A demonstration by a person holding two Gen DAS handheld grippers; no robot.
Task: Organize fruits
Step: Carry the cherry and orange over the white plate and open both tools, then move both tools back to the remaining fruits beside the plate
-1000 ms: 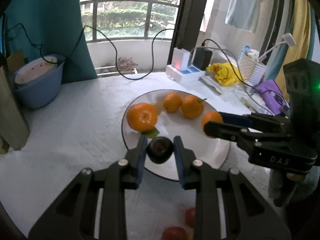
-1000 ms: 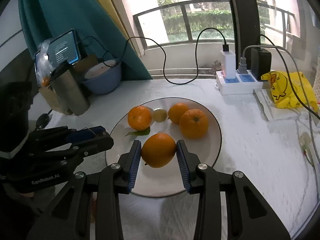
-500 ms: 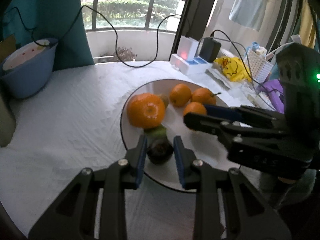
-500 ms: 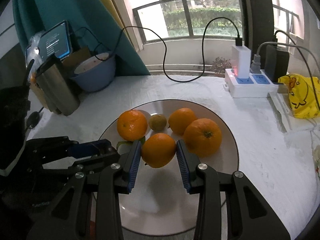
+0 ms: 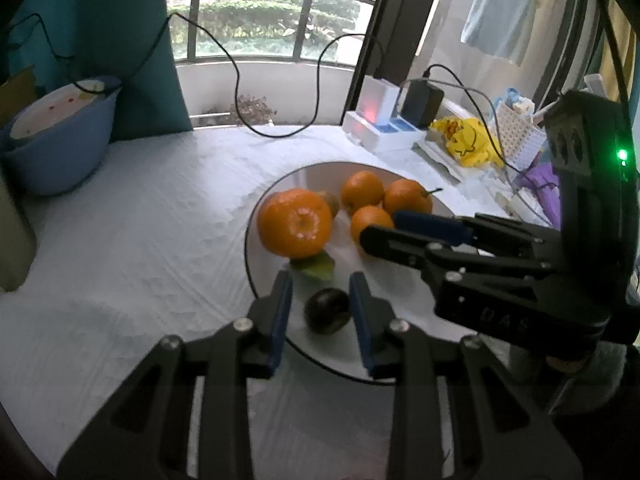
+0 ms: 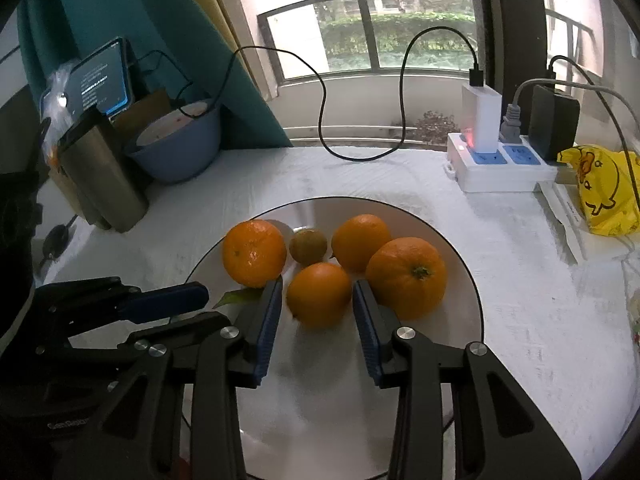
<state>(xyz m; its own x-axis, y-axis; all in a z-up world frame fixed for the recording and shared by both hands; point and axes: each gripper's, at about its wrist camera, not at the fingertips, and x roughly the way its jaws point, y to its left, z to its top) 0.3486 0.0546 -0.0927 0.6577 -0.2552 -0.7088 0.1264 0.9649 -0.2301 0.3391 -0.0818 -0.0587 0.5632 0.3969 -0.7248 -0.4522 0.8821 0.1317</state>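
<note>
A blue basin [image 6: 176,152] stands beside a steel tumbler [image 6: 102,176].

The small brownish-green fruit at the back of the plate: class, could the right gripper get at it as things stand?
Probably not yet. The right gripper has an orange between its jaws, directly in front of the small fruit, which sits hemmed between a large orange and a rear orange.

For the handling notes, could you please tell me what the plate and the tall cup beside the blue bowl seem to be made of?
The plate looks like glazed ceramic, perhaps glass: its pale surface with a thin dark rim mirrors the window. The tall cup looks like brushed stainless steel: dull grey-gold sheen, soft vertical highlights.
</note>
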